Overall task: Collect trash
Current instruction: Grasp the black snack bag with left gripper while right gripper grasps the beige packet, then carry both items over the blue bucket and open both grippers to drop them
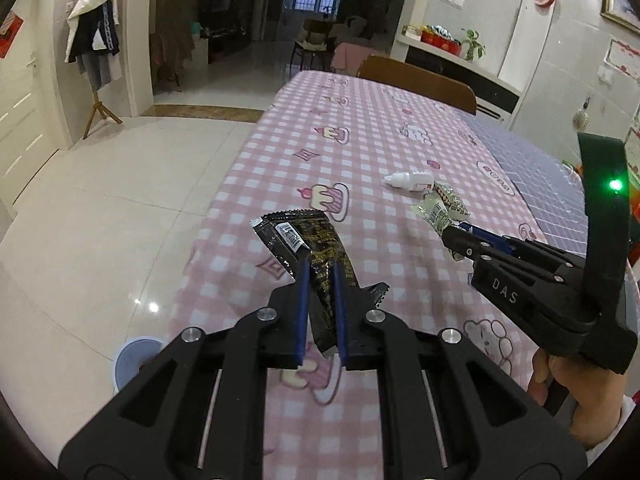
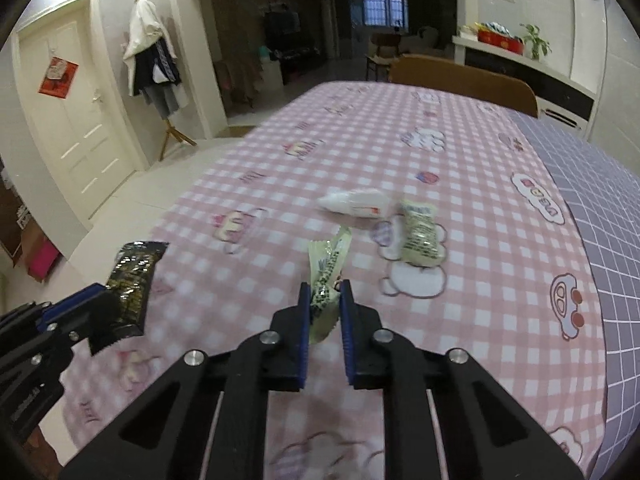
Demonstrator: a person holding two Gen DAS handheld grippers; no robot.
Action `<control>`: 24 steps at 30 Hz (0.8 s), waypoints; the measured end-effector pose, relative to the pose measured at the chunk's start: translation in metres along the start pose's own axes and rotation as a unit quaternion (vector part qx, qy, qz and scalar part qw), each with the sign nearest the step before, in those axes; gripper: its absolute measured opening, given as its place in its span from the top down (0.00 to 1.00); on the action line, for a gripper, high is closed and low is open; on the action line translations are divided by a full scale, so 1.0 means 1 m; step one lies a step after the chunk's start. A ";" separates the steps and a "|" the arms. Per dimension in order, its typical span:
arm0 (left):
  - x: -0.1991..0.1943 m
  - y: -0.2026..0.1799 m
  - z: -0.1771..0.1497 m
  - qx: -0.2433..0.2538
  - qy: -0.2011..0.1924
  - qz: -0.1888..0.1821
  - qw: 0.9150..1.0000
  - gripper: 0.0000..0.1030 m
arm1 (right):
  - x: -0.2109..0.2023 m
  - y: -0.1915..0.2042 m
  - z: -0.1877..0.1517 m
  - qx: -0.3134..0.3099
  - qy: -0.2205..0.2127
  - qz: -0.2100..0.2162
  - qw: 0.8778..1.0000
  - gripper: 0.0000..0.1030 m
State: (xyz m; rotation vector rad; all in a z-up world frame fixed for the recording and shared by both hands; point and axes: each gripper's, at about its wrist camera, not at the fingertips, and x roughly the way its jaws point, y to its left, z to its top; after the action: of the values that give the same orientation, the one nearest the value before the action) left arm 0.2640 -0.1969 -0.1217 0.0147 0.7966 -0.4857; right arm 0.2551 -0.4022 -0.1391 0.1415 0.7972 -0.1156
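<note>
My left gripper [image 1: 320, 270] is shut on a black snack wrapper [image 1: 304, 240] and holds it above the pink checked tablecloth [image 1: 360, 140]; it also shows at the left of the right wrist view [image 2: 86, 300] with the black wrapper [image 2: 134, 280]. My right gripper [image 2: 325, 286] is shut on a pale green-printed wrapper [image 2: 330, 264], lifted off the cloth; in the left wrist view it [image 1: 450, 236] holds that wrapper [image 1: 434, 210]. A small white bottle [image 2: 358, 202] and another pale wrapper [image 2: 420, 236] lie on the table beyond.
A wooden chair back [image 2: 464, 80] stands at the table's far side. A purple grid cloth [image 2: 600, 240] covers the table's right part. A light blue round bin [image 1: 136, 360] stands on the tiled floor at the left. A coat rack [image 2: 156, 60] stands by the door.
</note>
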 end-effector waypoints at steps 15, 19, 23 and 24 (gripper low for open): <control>-0.085 0.100 -0.041 -0.072 -0.050 0.038 0.995 0.89 | -0.037 0.153 -0.017 -0.067 -0.024 0.138 0.988 0.87; -0.108 0.146 -0.059 -0.100 -0.056 0.072 0.991 0.89 | -0.029 0.213 -0.028 -0.090 -0.003 0.189 0.978 0.87; -0.121 0.198 -0.081 -0.138 -0.048 0.108 0.983 0.89 | -0.018 0.269 -0.043 -0.120 0.020 0.220 0.968 0.87; -0.122 0.208 -0.085 -0.146 -0.046 0.114 0.982 0.89 | -0.015 0.282 -0.047 -0.128 0.026 0.226 0.965 0.87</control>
State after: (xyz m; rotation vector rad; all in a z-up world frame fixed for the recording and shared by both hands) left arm 0.2211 0.0548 -0.1322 -0.1863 0.7592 -0.1491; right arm 0.2557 -0.1162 -0.1379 0.0784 0.8067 0.4236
